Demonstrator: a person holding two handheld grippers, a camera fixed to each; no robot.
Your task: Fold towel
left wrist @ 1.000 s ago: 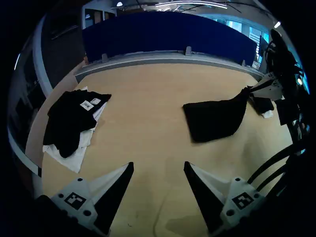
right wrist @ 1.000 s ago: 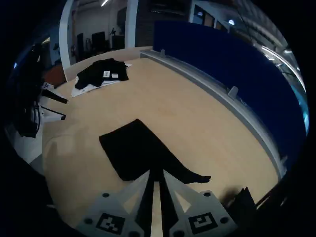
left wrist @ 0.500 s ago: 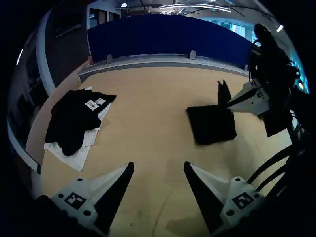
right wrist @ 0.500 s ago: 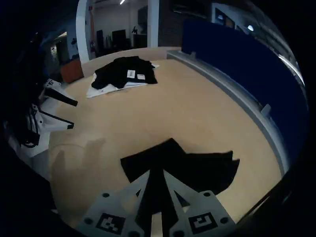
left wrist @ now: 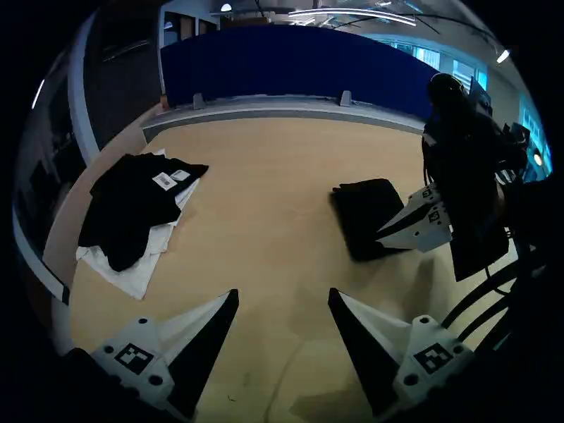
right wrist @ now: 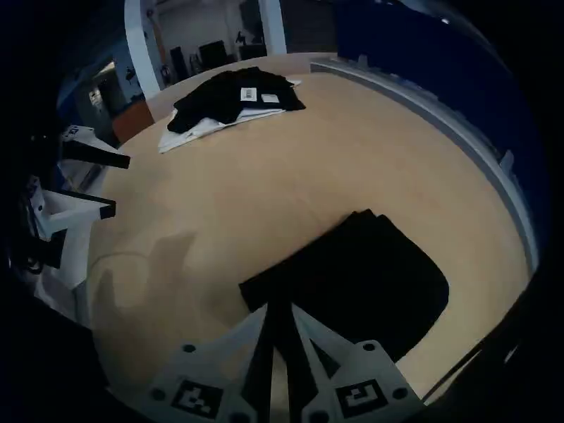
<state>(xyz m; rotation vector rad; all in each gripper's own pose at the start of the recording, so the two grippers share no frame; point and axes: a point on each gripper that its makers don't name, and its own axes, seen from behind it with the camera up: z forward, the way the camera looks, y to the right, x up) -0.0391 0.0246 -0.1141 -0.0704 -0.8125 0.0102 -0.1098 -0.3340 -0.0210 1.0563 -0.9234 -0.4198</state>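
The right gripper [right wrist: 280, 314] pinched a corner of the folded black towel [right wrist: 374, 282], apparently to lay it flat near the surface's [right wrist: 247, 183] right edge, while the left gripper [left wrist: 282, 292] hung spread, holding nothing.

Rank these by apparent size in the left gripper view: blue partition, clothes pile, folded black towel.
1. blue partition, clearly largest.
2. clothes pile.
3. folded black towel, smallest, though the right gripper covers part of it.
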